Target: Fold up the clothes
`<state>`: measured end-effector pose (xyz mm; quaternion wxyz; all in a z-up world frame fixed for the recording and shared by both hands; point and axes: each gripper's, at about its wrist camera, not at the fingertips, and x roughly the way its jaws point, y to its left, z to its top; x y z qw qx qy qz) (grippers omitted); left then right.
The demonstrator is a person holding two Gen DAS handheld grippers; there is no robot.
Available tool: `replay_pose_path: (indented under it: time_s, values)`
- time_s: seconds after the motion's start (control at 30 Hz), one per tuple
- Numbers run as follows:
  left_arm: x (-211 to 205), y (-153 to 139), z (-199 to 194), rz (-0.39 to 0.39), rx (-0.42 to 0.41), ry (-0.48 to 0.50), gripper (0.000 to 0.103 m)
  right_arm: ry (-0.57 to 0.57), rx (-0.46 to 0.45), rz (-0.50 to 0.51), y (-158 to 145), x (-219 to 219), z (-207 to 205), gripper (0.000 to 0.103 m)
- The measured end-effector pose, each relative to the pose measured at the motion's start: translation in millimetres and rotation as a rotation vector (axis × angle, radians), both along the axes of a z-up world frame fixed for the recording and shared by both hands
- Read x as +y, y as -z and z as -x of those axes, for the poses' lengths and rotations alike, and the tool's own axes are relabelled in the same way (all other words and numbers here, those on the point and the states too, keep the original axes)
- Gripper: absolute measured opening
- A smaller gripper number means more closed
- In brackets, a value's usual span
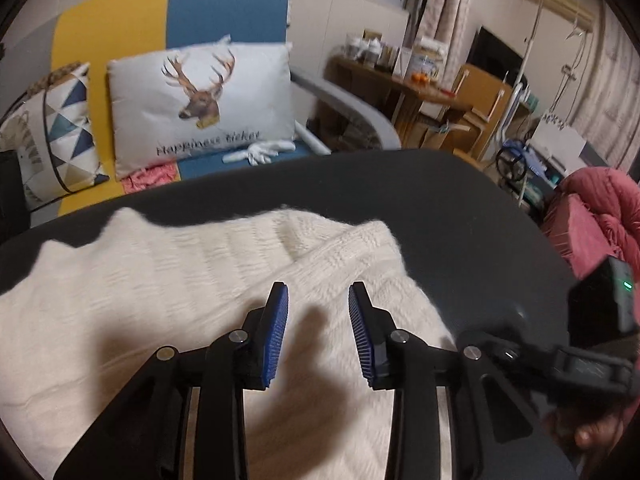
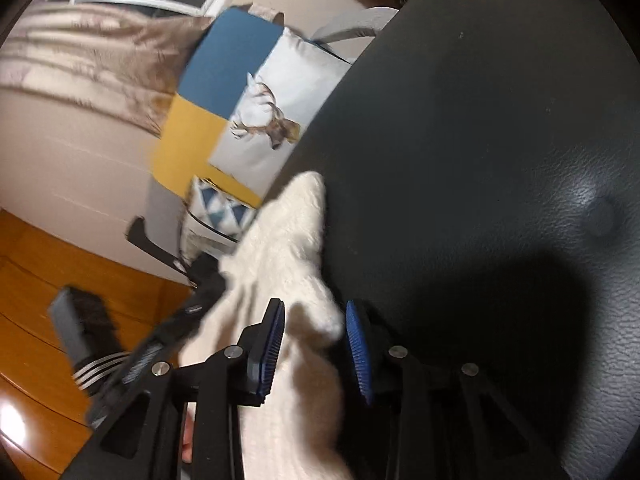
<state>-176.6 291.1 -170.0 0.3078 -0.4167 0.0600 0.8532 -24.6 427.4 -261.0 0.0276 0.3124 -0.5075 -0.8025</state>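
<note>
A cream knit sweater point(image 1: 168, 280) lies spread on a dark round table point(image 1: 440, 200), with one folded band running diagonally across it. My left gripper point(image 1: 319, 288) hovers just over the sweater's right part, open, its blue pads point(image 1: 276, 332) holding nothing. In the right wrist view the sweater point(image 2: 280, 240) reaches toward the table's point(image 2: 460, 140) far edge. A corner of it lies between the spread fingers of my right gripper point(image 2: 315, 306), which is open. The right gripper's black body point(image 1: 600, 312) shows at the right edge of the left wrist view, with a hand point(image 1: 592, 436) below it.
Behind the table stands a yellow and blue sofa point(image 1: 168, 20) with a deer cushion point(image 1: 200, 100) and a triangle-patterned cushion point(image 1: 52, 132). A cluttered wooden desk point(image 1: 400, 88) stands at the back right, a pink quilt point(image 1: 592, 208) beside the table. Orange wood floor point(image 2: 40, 300) lies left.
</note>
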Motion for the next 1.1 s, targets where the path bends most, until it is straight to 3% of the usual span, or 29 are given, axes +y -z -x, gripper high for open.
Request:
replay_pose_path:
  time_s: [0.07,0.23,0.33,0.47,0.63,0.77,0.9,1.0,1.1]
  values:
    - [12,8,9,0.024,-0.021,0.007,0.034,-0.014,0.008,0.026,1,1,7,0.033]
    - [36,23,15,0.072,0.000,0.055,0.037,-0.110,-0.033,-0.097,-7,-11,27,0.030]
    - [40,27,11,0.091,0.036,0.064,0.043,-0.149,-0.036,-0.189,-11,-20,35,0.013]
    - [43,30,9,0.111,0.061,0.073,0.046,-0.148,0.001,-0.180,-10,-25,18,0.011]
    - [49,32,6,0.141,0.096,0.077,0.048,-0.122,0.020,-0.087,-4,-21,-4,0.009]
    - [46,31,9,0.120,0.085,0.078,0.049,-0.121,-0.010,-0.146,-7,-30,-8,0.010]
    - [35,19,8,0.074,0.030,0.099,0.049,-0.102,-0.032,-0.222,-21,-31,-14,0.021]
    - [5,6,0,-0.003,-0.018,0.078,0.049,-0.025,0.033,-0.305,-48,-24,-24,0.023]
    - [-41,2,-11,-0.019,-0.010,-0.012,0.049,-0.064,0.077,-0.442,-75,-32,-8,0.023]
